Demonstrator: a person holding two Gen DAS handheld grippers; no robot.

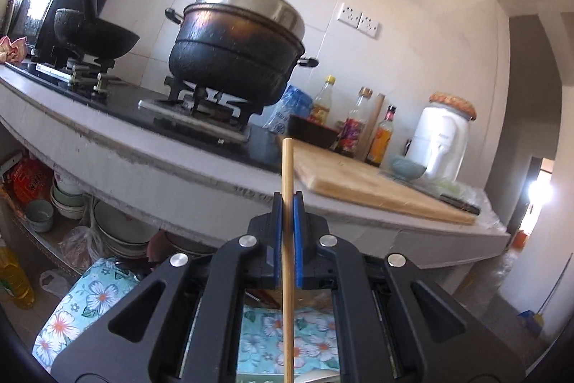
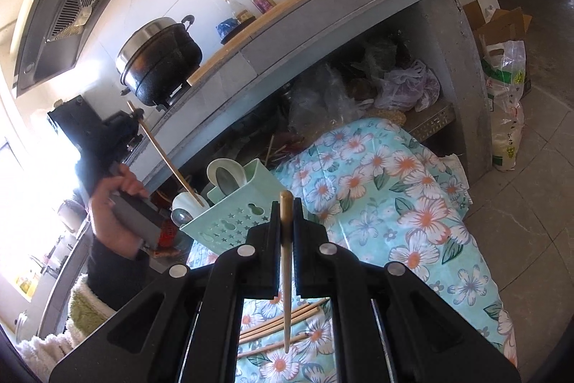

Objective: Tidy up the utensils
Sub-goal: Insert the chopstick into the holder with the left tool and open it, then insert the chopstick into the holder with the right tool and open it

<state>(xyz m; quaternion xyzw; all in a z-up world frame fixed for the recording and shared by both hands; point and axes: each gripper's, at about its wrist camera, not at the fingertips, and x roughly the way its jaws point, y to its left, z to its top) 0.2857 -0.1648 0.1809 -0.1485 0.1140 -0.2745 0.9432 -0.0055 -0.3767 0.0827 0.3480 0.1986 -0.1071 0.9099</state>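
In the left wrist view my left gripper [image 1: 287, 203] is shut on a pale wooden chopstick [image 1: 287, 167] that stands upright between the blue pads. The right wrist view shows that same left gripper [image 2: 136, 115] held in a person's hand; its chopstick [image 2: 168, 160] slants down to the mouth of a mint-green utensil holder [image 2: 233, 218]. The holder stands on a floral cloth [image 2: 376, 174] and has white spoons [image 2: 224, 174] in it. My right gripper [image 2: 286, 203] is shut on a tan tapered chopstick [image 2: 286, 293] just right of the holder. Several loose chopsticks [image 2: 280, 323] lie on the cloth below it.
A grey counter [image 1: 201, 164] carries a black pot [image 1: 236, 52] on a gas stove, a wok [image 1: 97, 38], a wooden cutting board [image 1: 358, 178], bottles [image 1: 353, 124] and a white appliance [image 1: 441, 139]. Bowls [image 1: 68, 200] and bags crowd the shelf below. Boxes and sacks [image 2: 506, 88] stand on the floor.
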